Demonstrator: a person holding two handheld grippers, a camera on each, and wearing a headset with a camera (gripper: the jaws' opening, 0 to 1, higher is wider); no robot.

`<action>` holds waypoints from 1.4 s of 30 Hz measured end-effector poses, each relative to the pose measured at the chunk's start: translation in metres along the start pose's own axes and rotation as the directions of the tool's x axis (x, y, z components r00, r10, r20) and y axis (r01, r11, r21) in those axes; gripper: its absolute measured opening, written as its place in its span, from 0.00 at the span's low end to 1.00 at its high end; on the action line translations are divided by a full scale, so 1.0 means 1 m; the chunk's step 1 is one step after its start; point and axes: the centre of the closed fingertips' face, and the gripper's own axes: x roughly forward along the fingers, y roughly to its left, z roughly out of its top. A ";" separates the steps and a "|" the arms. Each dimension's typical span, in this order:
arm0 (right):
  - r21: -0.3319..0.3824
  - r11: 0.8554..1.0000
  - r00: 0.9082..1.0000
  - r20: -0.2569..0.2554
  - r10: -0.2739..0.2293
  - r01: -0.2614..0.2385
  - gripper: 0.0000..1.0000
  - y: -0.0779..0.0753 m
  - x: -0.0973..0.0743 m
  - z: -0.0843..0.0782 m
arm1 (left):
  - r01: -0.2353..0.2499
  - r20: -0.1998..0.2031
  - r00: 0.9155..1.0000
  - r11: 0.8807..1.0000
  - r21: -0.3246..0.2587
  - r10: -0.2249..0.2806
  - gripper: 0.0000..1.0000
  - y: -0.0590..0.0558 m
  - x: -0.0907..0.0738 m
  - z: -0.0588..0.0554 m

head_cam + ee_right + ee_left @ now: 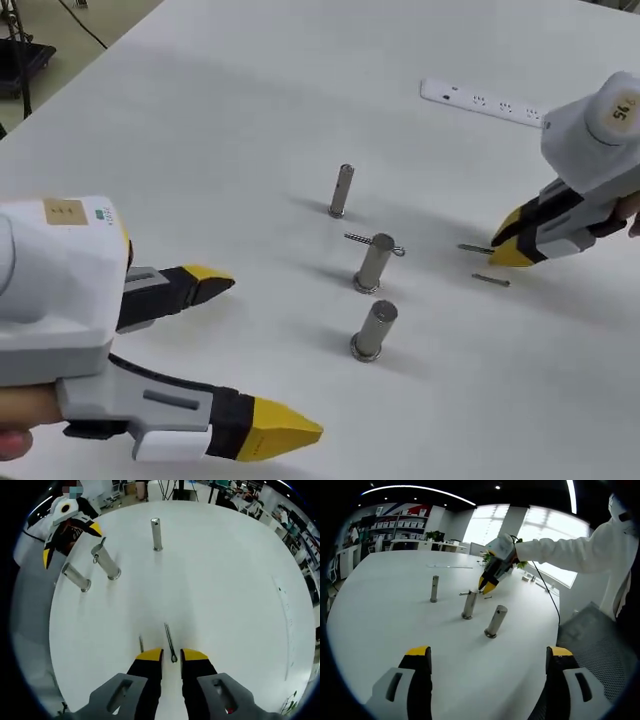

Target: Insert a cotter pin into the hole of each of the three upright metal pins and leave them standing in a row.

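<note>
your left hand-held gripper (276, 357) hovers low over the white tabletop (200, 130), its jaws spread wide and holding nothing. to its right, three metal pins stand upright in a slanted row: the far metal pin (341, 190) and the near metal pin (373, 330) have bare holes, while the middle metal pin (375, 262) carries a cotter pin (372, 240) pushed through its top. further right, your right hand-held gripper (503, 245) sits at the tabletop, its jaws only narrowly parted around the looped end of a second cotter pin (169, 637) lying flat, not pinching it. a third cotter pin (490, 281) lies loose just beside it. a power strip (480, 103) rests beyond.
</note>
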 end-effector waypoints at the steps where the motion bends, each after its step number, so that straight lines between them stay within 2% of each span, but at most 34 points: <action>1: -0.001 1.000 1.000 -0.006 0.002 -0.002 0.09 0.000 0.000 0.000 | -0.003 0.000 1.000 1.000 -0.001 0.003 0.94 0.001 0.000 0.000; 9: -0.053 0.998 0.996 -0.081 0.031 -0.035 0.07 -0.002 0.001 0.001 | -0.013 0.024 1.000 1.000 -0.006 0.013 0.93 0.005 0.000 0.008; 11: -0.053 0.998 0.995 -0.093 0.030 -0.035 0.06 -0.002 0.002 0.001 | -0.016 0.025 1.000 1.000 -0.005 0.016 0.92 0.006 0.000 0.009; 12: -0.015 1.000 0.994 -0.110 0.019 -0.021 0.06 -0.003 0.002 0.001 | -0.017 0.026 1.000 1.000 -0.006 0.017 0.92 0.006 0.000 0.009; 14: -0.054 0.998 0.989 -0.145 0.025 -0.033 0.06 -0.002 0.002 -0.001 | -0.023 0.027 0.999 1.000 -0.009 0.024 0.92 0.008 0.000 0.009; 16: -0.090 0.995 0.987 -0.156 0.032 -0.047 0.06 -0.002 0.002 0.000 | -0.026 0.030 0.999 1.000 -0.011 0.026 0.92 0.008 0.000 0.010; 20: -0.083 0.996 0.989 -0.148 0.022 -0.035 0.00 -0.008 0.002 -0.002 | -0.024 0.038 0.999 1.000 -0.013 0.024 0.91 0.007 -0.001 0.012; 24: -0.068 0.997 0.989 -0.146 0.019 -0.029 0.00 -0.010 0.002 -0.002 | -0.028 0.037 0.999 0.999 -0.015 0.029 0.91 0.009 -0.002 0.011; 32: -0.100 0.995 0.988 -0.156 0.001 -0.016 0.00 -0.012 0.002 -0.003 | -0.040 0.036 0.999 0.999 -0.026 0.041 0.89 0.011 -0.004 0.009; 33: -0.079 0.997 0.988 -0.157 -0.005 -0.007 0.00 -0.011 0.002 -0.003 | -0.045 0.033 0.998 0.999 -0.028 0.046 0.89 0.012 -0.004 0.009; 36: -0.086 0.996 0.987 -0.163 -0.018 0.004 0.00 -0.010 0.002 -0.003 | -0.063 0.024 0.998 0.998 -0.029 0.064 0.89 0.015 -0.005 0.007; 39: -0.116 0.993 0.987 -0.158 -0.029 0.010 0.00 -0.011 0.002 -0.003 | -0.063 0.025 0.998 0.998 -0.030 0.064 0.89 0.014 -0.006 0.006; 42: -0.103 0.994 0.988 -0.149 -0.033 0.018 0.00 -0.012 0.002 -0.002 | -0.063 0.023 0.998 0.998 -0.028 0.064 0.89 0.011 -0.006 0.005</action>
